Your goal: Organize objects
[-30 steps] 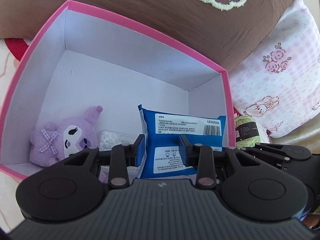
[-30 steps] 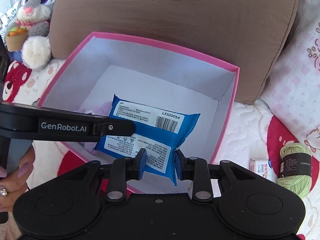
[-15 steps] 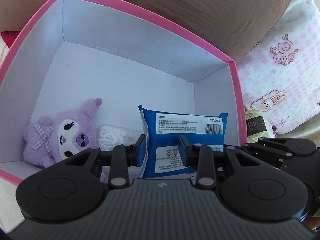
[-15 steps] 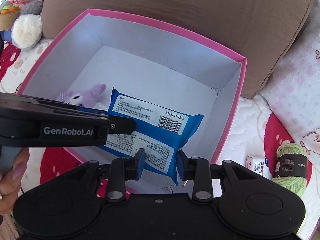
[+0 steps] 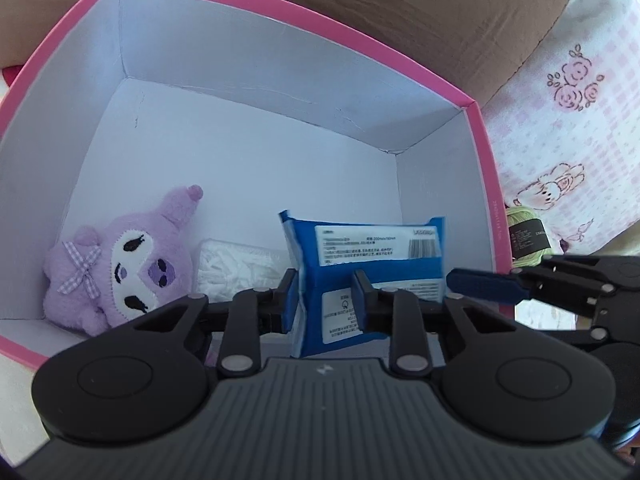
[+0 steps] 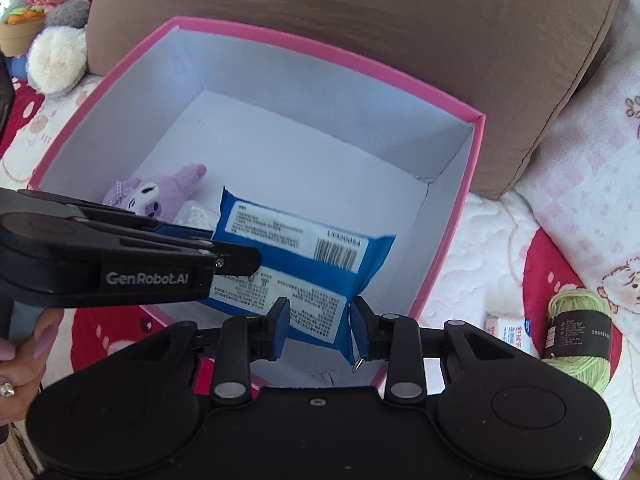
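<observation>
Both grippers are clamping the blue packet low inside the pink box — the left gripper, jaws just closing tighter, and the right gripper. A purple plush and white bag are crowding it at 9 o'clock; green yarn is lying outside at 3 o'clock.

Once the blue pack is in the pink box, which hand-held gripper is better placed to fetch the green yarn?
Right. The green yarn lies outside the pink box, on the right hand-held gripper's side. Both now clamp the blue pack; the left hand-held gripper is over the box.
</observation>
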Demonstrator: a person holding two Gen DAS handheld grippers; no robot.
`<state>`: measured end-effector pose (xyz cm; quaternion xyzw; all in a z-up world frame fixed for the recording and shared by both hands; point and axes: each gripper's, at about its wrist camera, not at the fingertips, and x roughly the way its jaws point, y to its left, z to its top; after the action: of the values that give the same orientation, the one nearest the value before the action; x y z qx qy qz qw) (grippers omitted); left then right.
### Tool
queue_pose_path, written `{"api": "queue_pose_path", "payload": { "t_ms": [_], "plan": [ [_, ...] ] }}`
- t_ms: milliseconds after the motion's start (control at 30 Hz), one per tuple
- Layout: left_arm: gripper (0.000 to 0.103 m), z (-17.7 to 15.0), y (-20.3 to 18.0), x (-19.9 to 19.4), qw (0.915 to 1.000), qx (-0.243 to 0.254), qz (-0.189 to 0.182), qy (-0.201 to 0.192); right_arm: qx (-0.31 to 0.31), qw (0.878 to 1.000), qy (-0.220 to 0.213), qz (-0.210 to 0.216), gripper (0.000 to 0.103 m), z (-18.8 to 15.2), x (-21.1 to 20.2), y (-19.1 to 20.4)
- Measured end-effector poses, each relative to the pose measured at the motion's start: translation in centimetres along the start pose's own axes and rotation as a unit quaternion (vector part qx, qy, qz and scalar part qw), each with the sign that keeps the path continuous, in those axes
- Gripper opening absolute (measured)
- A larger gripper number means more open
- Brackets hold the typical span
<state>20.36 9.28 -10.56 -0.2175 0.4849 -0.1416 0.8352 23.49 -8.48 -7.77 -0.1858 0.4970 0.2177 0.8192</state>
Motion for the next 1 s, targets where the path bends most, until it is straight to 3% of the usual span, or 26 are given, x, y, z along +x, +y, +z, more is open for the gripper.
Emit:
{"api": "queue_pose_path", "payload": {
  "t_ms": [67, 233, 567, 733, 900, 1000],
  "plan": [
    [0.02, -0.1, -0.2, 0.1, 0.9999, 0.003, -0.01, 0.005, -0.005, 1.0, -0.025, 0.004, 0.038, -0.3, -0.9, -0.3],
    [0.017, -0.3, -1.0, 0.4, 0.9996, 0.027, 0.01, -0.007, 0.026, 0.997, -0.055, 0.041, 0.038, -1.1, -2.0, -1.7],
    [0.017, -0.4, -1.1, 0.1, 0.9986, 0.042, 0.029, -0.013, 0.093, 0.989, -0.065, 0.093, 0.038, -3.2, -1.1, -2.5],
    [0.018, -0.3, -1.8, -2.0, 0.9968, 0.059, 0.054, -0.01, 0.084, 0.988, -0.079, 0.1, 0.038, -4.1, -2.0, -1.6],
    [0.025, -0.7, -2.1, -5.0, 0.9945, 0.075, 0.073, -0.005, 0.075, 0.987, -0.098, 0.107, 0.039, -4.5, -3.9, -1.2],
    [0.038, -0.8, -2.4, -6.4, 0.9949, 0.074, 0.068, 0.008, 0.07, 0.986, -0.107, 0.104, 0.04, -4.7, -4.9, -1.1]
  ]
}}
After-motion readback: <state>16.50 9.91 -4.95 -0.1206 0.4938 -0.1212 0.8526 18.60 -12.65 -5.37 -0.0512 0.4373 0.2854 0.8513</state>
